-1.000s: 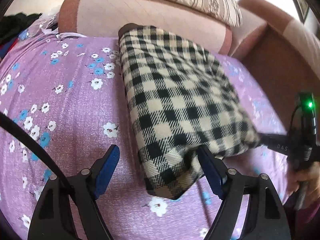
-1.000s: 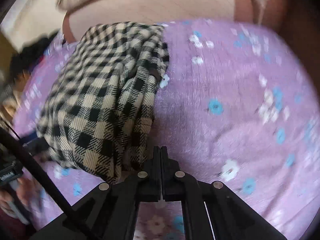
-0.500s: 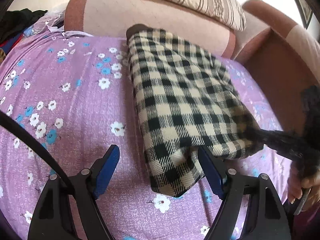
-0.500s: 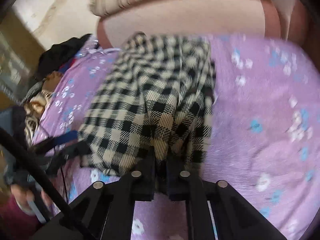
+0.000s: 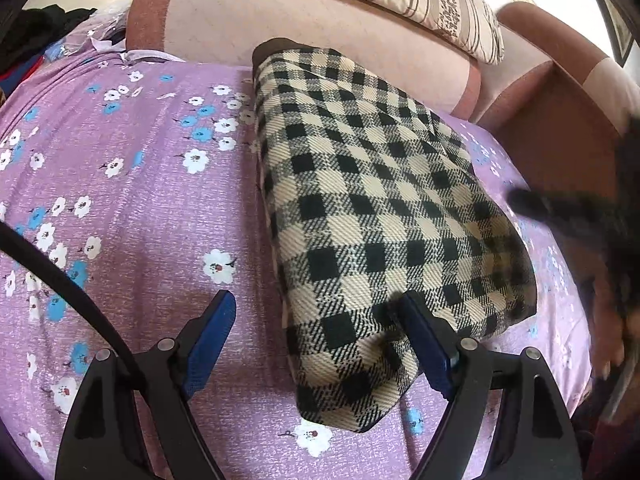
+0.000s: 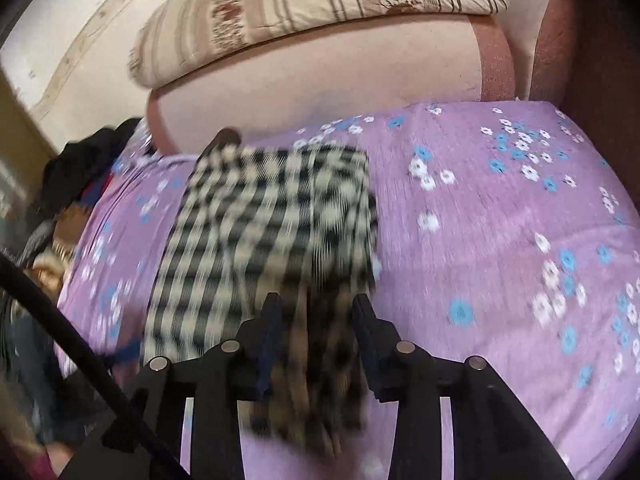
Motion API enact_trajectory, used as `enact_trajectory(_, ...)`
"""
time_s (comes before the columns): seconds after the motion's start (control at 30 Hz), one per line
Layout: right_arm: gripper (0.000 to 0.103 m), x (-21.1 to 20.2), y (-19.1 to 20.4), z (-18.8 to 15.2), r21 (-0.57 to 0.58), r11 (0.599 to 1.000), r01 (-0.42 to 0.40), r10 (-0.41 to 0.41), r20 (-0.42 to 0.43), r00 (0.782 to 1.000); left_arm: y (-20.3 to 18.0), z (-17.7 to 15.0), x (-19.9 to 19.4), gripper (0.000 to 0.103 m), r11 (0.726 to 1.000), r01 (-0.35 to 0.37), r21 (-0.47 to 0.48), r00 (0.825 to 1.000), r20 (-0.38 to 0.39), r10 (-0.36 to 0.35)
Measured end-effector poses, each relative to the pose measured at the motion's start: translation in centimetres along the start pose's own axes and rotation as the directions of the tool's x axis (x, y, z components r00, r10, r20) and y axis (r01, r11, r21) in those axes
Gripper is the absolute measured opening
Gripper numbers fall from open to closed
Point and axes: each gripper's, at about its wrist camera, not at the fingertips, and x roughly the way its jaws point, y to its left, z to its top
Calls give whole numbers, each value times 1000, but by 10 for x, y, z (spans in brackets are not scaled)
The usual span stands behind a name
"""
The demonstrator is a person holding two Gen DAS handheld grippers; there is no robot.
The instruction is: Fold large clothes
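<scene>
You're looking at the folded checked garment [image 5: 376,216] lying on the purple floral sheet [image 5: 132,208], running lengthwise from the sofa backrest [image 5: 320,24] twd you, w/ its near corner between your left gripper [image 5: 316,324] fingers. Left tongs are standing wide apart: the left blue pad [image 5: 212,332] is sitting over bare sheet, clear of the cloth, while the right blue pad [image 5: 424,344] is sitting right at the cloth's near right edge, touching or just beside it, can't tell which. Nothing is being pinched there, so the left one is released.

Your right gripper [image 6: 316,320] is showing up in the left wrist view as a dark blur [image 5: 568,216] at the right side, w/ your right hand [image 5: 608,320] blurred below it. In the right wrist view its jaws have just been opening; they're standing partly apart w/ a bunched, hanging fold of the garment [image 6: 272,232] between the fingers. View is motion-blurred, but the pads aren't looking pressed on the cloth, so read it as let go.

A striped pillow [image 6: 320,8] is resting on top of the backrest [image 6: 320,80]. A pile of dark clothes [image 6: 84,164] is lying at the far left end of the sheet [image 6: 500,240].
</scene>
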Motion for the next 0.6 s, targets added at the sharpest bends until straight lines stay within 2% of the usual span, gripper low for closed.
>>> enact_trajectory(0.13, 40, 52, 1, 28, 56, 998, 11, -9, -22, 1000, -6, -3, 3, 84, 1000, -7, 24, 1000, -5, 7)
enact_trajectory(0.2, 8, 67, 7, 31, 25, 999, 27, -26, -46, 999, -6, -3, 3, 84, 1000, -4, 25, 1000, -12, 4)
enact_trajectory(0.23, 6, 63, 11, 31, -13, 999, 50, -51, -24, 998, -7, -3, 2, 84, 1000, 0, 26, 1000, -15, 1)
enact_trajectory(0.3, 6, 50, 14, 32, -65, 994, 88, -85, 40, 996, -7, -2, 0, 84, 1000, 6, 28, 1000, -13, -5)
enact_trajectory(0.33, 5, 49, 10, 31, -56, 993, 105, -102, 51, 993, -7, -1, 0, 85, 1000, 9, 28, 1000, -11, -9)
enact_trajectory(0.4, 5, 65, -1, 32, -22, 990, 140, -139, 13, 990, -6, 0, 3, 87, 1000, 15, 20, 1000, -11, -15)
enact_trajectory(0.47, 5, 81, -4, 30, -38, 984, 175, -176, -15, 984, -5, -1, 7, 88, 1000, 23, 6, 1000, -21, -23)
enact_trajectory(0.53, 6, 77, -2, 28, -37, 986, 161, -161, 7, 987, -5, -3, 9, 88, 1000, 8, 10, 1000, -27, -8)
enact_trajectory(0.6, 11, 60, -6, 28, 17, 992, 123, -123, 34, 992, -5, -3, 8, 88, 1000, -2, 18, 1000, -23, 2)
